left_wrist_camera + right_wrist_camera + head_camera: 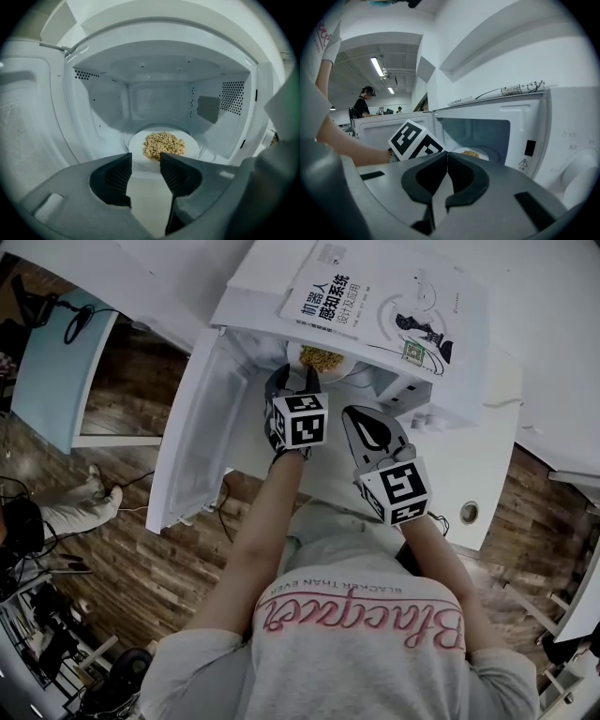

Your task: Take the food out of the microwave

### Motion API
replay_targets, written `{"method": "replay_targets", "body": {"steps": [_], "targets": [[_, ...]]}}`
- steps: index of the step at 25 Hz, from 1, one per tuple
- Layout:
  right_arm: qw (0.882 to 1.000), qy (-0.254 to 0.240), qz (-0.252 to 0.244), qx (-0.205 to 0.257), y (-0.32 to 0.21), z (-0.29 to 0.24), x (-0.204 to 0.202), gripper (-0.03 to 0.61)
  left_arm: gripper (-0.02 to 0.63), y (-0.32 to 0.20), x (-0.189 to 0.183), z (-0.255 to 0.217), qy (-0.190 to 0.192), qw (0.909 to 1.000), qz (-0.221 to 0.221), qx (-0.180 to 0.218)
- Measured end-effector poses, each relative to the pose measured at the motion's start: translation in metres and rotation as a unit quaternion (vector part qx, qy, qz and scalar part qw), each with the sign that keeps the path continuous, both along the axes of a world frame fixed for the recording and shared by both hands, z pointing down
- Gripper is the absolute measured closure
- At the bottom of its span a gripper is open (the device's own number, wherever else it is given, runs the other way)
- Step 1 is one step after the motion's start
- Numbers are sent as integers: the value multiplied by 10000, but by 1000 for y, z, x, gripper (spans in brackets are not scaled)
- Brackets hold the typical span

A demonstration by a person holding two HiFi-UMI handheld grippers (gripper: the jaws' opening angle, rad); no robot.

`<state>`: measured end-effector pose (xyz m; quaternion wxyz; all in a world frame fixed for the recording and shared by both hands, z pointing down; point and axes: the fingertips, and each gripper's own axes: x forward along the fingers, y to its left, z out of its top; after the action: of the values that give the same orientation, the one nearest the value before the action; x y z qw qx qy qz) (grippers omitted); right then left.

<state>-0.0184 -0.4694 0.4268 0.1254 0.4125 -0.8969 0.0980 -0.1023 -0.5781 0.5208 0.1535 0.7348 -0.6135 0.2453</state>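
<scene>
The white microwave (469, 381) stands with its door (192, 442) swung wide to the left. Inside, a heap of yellowish food (163, 144) lies on a white plate (136, 145) in the middle of the cavity floor. My left gripper (146, 157) is at the cavity mouth, open, pointing at the plate's near rim, with nothing between its jaws. From the head view the left gripper (292, 381) sits just short of the food (322, 358). My right gripper (354, 416) hangs back to the right, shut and empty. In the right gripper view the right gripper (447, 154) faces the plate (485, 152) from outside.
A book (375, 296) lies on top of the microwave. The control panel with a dial (576, 173) is on the right of the opening. The counter (487, 465) carries the microwave; wooden floor (141, 559) lies below. People stand in the room's far left (363, 101).
</scene>
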Motion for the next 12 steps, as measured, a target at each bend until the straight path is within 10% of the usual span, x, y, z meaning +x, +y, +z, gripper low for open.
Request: {"method": "replay_targets", "body": {"steps": [5, 12], "targets": [[10000, 18, -27, 2, 3, 0, 0, 566, 416, 4, -4, 8, 972, 9930, -516, -429], [10000, 5, -18, 3, 4, -1, 3, 566, 417, 10, 8, 18, 2824, 9523, -687, -927]]}}
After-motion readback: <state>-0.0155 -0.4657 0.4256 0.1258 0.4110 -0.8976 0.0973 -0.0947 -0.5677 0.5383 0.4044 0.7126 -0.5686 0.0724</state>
